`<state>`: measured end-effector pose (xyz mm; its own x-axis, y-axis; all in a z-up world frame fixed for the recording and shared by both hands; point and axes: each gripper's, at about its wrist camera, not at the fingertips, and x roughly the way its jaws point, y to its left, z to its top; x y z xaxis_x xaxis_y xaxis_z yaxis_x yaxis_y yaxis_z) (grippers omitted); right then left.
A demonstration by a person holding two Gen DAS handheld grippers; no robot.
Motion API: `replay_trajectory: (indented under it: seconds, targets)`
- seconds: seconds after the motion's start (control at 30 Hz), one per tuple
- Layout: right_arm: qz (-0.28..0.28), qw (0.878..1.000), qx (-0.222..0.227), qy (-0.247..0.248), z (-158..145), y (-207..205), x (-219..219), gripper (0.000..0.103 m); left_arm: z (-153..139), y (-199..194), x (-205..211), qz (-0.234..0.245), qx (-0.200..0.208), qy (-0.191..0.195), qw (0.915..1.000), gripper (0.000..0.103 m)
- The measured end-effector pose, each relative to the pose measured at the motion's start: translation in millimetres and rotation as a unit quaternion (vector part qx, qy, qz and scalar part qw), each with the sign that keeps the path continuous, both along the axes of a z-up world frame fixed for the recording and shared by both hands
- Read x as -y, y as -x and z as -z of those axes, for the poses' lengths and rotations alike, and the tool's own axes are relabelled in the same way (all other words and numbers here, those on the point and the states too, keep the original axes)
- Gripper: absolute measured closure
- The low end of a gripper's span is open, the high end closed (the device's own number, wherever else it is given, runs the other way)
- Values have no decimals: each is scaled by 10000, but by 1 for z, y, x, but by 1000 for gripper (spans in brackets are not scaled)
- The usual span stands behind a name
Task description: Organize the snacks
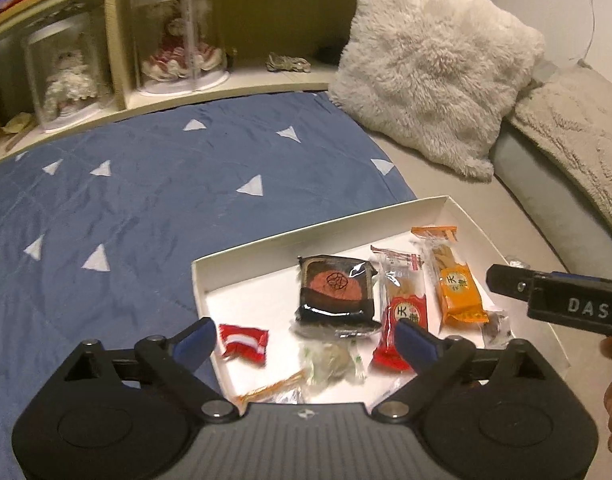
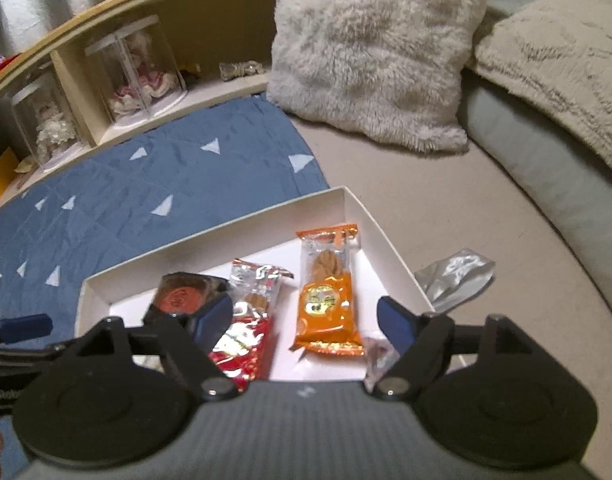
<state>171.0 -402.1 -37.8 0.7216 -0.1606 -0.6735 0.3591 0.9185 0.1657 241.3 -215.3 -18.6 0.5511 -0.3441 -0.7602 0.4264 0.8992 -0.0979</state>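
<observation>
A shallow white box [image 1: 306, 236] [image 2: 370, 216] lies on the bed with several wrapped snacks in it. Inside lie a dark mooncake packet [image 1: 336, 294] [image 2: 182, 296], a red biscuit pack [image 1: 402, 312] [image 2: 246, 340], an orange biscuit pack [image 1: 456, 280] [image 2: 330, 308], a small red-and-white candy [image 1: 244, 340] and a pale green sweet [image 1: 332, 362]. My left gripper [image 1: 306, 338] hovers open above the box's near part, nothing between its fingers. My right gripper [image 2: 306, 320] is open too, above the orange pack; its finger [image 1: 510, 282] shows in the left wrist view.
A silver wrapper [image 2: 454, 276] lies outside the box on the beige sheet. A blue quilt [image 1: 126, 200] covers the left side. A fluffy white cushion [image 1: 430, 68] and a beige blanket [image 2: 554, 60] sit behind. A shelf [image 1: 178, 40] holds cased dolls.
</observation>
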Motion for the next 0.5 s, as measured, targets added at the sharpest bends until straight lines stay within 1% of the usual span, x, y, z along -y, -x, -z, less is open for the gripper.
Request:
replay_trajectory:
  seconds: [0.07,0.23,0.33,0.5]
  targets:
    - [-20,10000,80,35,-6,8,-6,11,-7,8,-6,-58,95,-17,9999,1]
    - [-3,9999,136,59,-21,30,-16,1,-26,28,-18,-206,303,-173,9992,0]
    - [-27,9998,202,10,-28,44,-21,1,-36,40,-26,-283,432,-164,9985,0]
    - [-112,9996,270,-3,-40,66,-33,1,-52,62,-45,-435,567,-26,9974,0]
